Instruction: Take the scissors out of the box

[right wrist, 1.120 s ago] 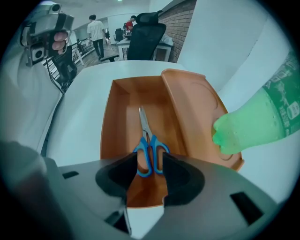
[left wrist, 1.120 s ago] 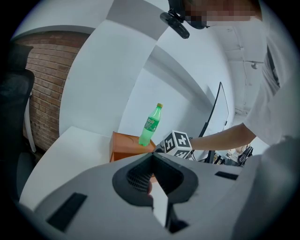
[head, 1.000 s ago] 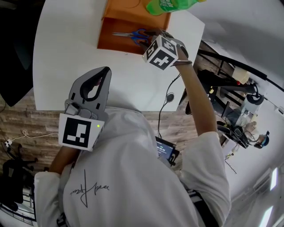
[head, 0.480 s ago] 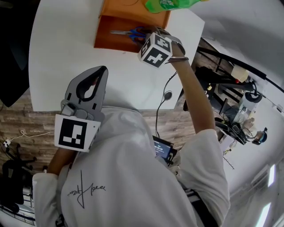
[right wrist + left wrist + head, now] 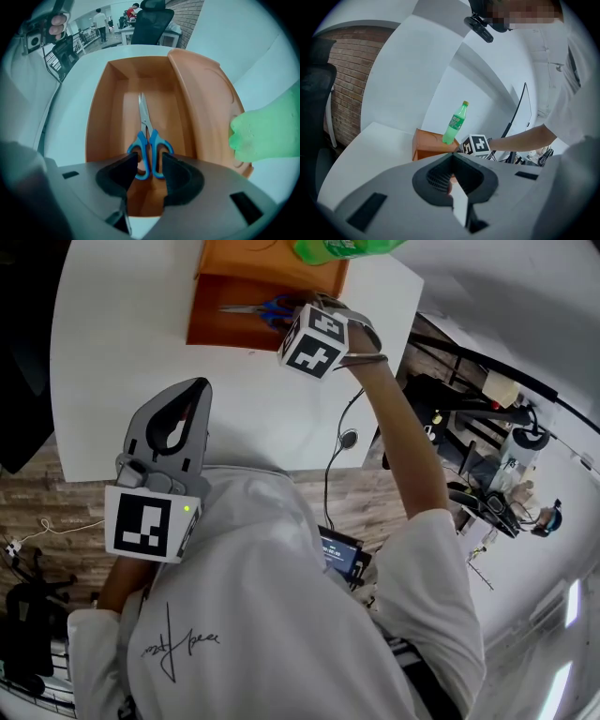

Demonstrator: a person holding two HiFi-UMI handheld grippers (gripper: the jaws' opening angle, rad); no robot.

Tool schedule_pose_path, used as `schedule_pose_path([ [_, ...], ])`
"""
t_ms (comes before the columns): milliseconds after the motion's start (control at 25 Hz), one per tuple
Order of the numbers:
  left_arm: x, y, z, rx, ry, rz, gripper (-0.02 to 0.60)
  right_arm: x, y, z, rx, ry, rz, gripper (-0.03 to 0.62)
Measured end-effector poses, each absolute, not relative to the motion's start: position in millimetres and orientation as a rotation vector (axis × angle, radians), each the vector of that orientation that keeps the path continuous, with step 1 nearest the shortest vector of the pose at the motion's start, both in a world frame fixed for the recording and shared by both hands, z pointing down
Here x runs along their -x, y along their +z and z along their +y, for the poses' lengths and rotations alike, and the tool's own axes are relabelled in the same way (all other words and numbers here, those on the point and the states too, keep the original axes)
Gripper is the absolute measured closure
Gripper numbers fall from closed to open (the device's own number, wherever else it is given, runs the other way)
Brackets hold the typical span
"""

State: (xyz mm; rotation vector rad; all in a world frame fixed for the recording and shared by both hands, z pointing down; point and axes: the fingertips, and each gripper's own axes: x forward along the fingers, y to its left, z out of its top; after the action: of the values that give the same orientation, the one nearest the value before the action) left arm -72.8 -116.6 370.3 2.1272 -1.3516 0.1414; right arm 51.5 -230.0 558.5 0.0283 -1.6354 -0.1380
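Right gripper (image 5: 149, 165): jaws standing apart, straddling the blue handles.
Left gripper (image 5: 451, 161): jaws staying together, holding nothing.
Scissors (image 5: 146, 126): lying flat inside the orange box (image 5: 101, 117).
Change: right gripper has been closing in; the grasp is likely coming next.

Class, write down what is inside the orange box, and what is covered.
Inside the orange box lies one pair of blue-handled scissors, blades pointing away. The right tool, jaws apart, covers the handles' near ends and the floor below them.
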Motion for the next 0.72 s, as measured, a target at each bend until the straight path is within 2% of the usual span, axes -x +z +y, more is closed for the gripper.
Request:
schedule_pose_path([
  [200,74,371,-118,-2.12,0.133,-1.354,0.577,-52,560,-228,-0.001,-0.123,-1.619,0.439],
  [440,78,374,-117,-2.133,0.128,-1.362,0.578,-47,563,-217,0.052,-0.162,-1.585,0.496],
  [720,78,371,-118,-2.136,0.117,-1.362,0.578,-46,562,-219,0.033,-0.144,-1.563,0.5],
])
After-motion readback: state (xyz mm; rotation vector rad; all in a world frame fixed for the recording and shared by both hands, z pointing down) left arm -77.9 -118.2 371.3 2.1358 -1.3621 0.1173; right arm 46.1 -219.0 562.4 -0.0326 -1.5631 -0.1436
